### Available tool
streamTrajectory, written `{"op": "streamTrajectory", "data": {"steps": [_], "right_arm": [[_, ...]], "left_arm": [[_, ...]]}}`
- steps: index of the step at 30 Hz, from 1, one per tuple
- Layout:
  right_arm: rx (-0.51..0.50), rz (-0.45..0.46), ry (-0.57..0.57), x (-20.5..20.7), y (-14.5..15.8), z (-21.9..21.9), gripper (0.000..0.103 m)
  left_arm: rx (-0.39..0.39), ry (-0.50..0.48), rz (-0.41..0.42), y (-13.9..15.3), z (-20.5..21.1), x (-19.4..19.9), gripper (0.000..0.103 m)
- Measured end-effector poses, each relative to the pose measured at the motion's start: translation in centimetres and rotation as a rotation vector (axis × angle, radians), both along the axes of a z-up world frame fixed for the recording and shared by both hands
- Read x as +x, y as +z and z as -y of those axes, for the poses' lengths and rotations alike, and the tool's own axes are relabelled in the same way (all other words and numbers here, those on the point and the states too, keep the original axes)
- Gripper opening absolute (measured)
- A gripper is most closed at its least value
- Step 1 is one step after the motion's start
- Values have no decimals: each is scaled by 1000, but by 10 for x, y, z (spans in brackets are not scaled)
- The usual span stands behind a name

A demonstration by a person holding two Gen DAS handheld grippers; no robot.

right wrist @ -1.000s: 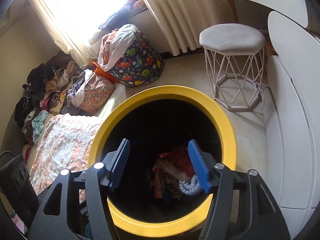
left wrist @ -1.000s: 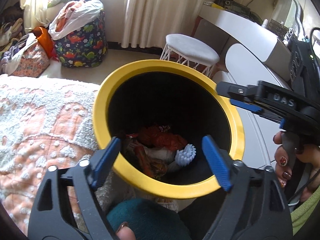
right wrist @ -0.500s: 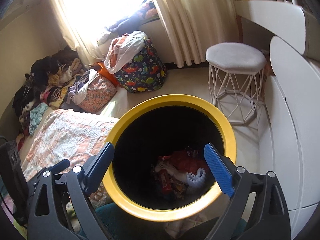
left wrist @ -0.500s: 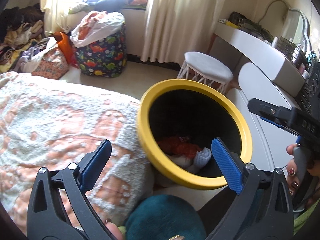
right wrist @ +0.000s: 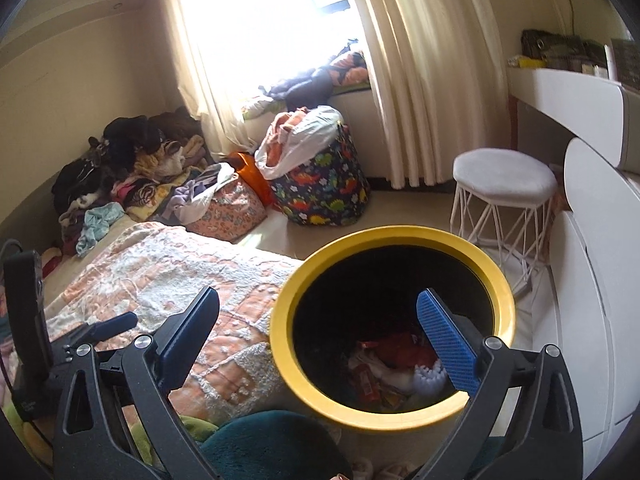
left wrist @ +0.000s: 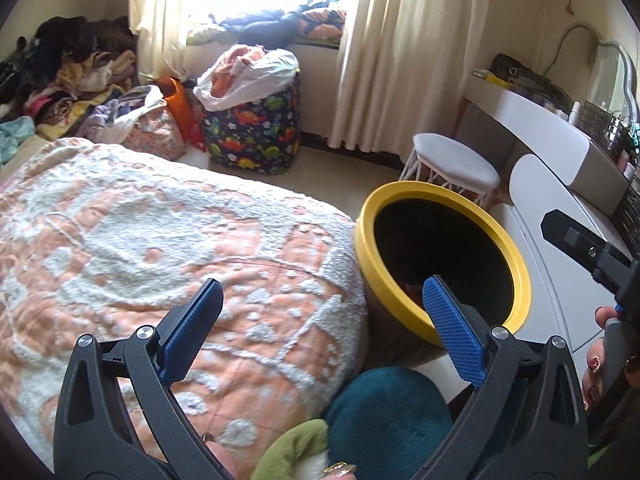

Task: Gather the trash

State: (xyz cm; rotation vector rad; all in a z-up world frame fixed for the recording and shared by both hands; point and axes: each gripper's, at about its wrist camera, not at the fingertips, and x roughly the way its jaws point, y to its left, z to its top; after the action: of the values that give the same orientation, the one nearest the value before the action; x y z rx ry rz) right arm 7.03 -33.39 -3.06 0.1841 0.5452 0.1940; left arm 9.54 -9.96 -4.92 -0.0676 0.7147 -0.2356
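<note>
Now, step in hand: you look to be between deposits, so judge this as a search for the next piece of trash.
Left gripper (left wrist: 320, 322): its blue pads are spread wide and hold nothing; it hangs over the blanket (left wrist: 160, 240), with the right pad in front of the bin's near rim.
Right gripper (right wrist: 316, 334): also spread wide and empty, aimed at the bin mouth.
Bin (right wrist: 496, 280): yellow-rimmed, black inside, standing on the floor just beside the bed edge, upright.
Trash in bin (right wrist: 394, 358): red and orange wrappers, pale crumpled paper and a white bumpy object lie at the bottom.
Trash left to collect: you have none clearly in either view; the blanket shows only its pattern.
Doing it well: sweep one camera slowly across the bed and floor so a loose item can be seen before you commit, and keep the pads spread until they straddle it.
Watch for: the stool (right wrist: 504, 176) and the white furniture near the bin when you swing the right tool.
</note>
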Motion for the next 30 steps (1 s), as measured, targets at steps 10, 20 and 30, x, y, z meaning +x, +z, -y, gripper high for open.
{"op": "streamTrajectory", "data": {"steps": [10,20,30], "right_arm": [[-46,197,-10,-36,4,-25,96],[-90,302,-40,-60,2,-42,96],[-85,298,-85,-57,-6,-33,96]], "left_arm": [[-15,71,123,9,-32,-33,92],[-9,132,209,10,-43,-49,92],[13,121,238,8,-37,-55,92]]}}
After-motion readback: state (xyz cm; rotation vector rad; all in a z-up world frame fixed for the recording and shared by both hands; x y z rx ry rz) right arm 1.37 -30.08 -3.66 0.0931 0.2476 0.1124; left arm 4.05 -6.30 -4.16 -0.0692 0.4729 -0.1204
